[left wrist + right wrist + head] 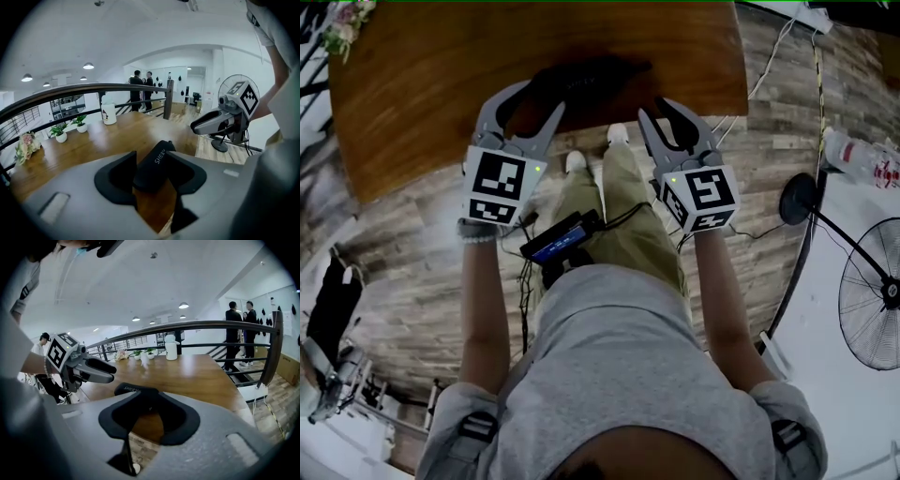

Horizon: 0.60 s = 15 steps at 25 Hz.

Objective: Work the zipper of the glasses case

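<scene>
Lying along the near edge of the wooden table point(431, 84), the black glasses case point(586, 80) sits between both grippers in the head view. The left gripper point(530, 101) straddles its left end with jaws spread wide, and the right gripper point(656, 106) meets its right end. The left gripper view shows the case running between the parted pads, which do not clamp it; a white mug point(108, 114) and potted plants point(61, 133) stand farther back. The right gripper view shows those jaws drawn in on the case's end, gripping it, the rest jutting left.
</scene>
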Available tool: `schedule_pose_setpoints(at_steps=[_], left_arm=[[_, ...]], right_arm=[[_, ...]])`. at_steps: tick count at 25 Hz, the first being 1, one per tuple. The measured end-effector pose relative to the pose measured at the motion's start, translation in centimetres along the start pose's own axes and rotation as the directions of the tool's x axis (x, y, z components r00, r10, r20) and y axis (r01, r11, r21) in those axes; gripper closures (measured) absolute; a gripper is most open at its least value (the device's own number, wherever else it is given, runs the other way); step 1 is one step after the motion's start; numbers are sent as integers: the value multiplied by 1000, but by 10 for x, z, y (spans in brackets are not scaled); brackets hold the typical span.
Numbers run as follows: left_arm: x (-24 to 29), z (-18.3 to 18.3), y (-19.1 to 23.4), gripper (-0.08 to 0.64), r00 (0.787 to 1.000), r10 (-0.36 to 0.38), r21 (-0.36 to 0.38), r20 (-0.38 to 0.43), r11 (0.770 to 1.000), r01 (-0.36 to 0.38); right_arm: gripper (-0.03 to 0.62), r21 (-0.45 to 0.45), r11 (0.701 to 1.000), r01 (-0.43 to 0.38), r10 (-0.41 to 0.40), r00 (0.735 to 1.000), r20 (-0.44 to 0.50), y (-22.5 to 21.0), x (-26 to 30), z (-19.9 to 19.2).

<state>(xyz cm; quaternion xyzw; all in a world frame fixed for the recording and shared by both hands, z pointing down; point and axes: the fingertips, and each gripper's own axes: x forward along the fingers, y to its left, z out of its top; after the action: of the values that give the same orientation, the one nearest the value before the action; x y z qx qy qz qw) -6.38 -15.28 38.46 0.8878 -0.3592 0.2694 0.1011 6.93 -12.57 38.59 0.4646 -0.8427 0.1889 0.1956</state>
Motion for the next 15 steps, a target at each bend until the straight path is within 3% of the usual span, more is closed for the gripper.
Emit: schedule_pose_setpoints(at_steps=[8,15], left_arm=[[25,-22,5,353,996,-51,0,-76,999,51],[33,-32,5,357,991,-61,21,-123,998,64]], right_arm=[[482,11,1000,-4,5,999,-36,-7,23,-13],[482,-54,998,-34,28,995,-94,-5,40,-31]])
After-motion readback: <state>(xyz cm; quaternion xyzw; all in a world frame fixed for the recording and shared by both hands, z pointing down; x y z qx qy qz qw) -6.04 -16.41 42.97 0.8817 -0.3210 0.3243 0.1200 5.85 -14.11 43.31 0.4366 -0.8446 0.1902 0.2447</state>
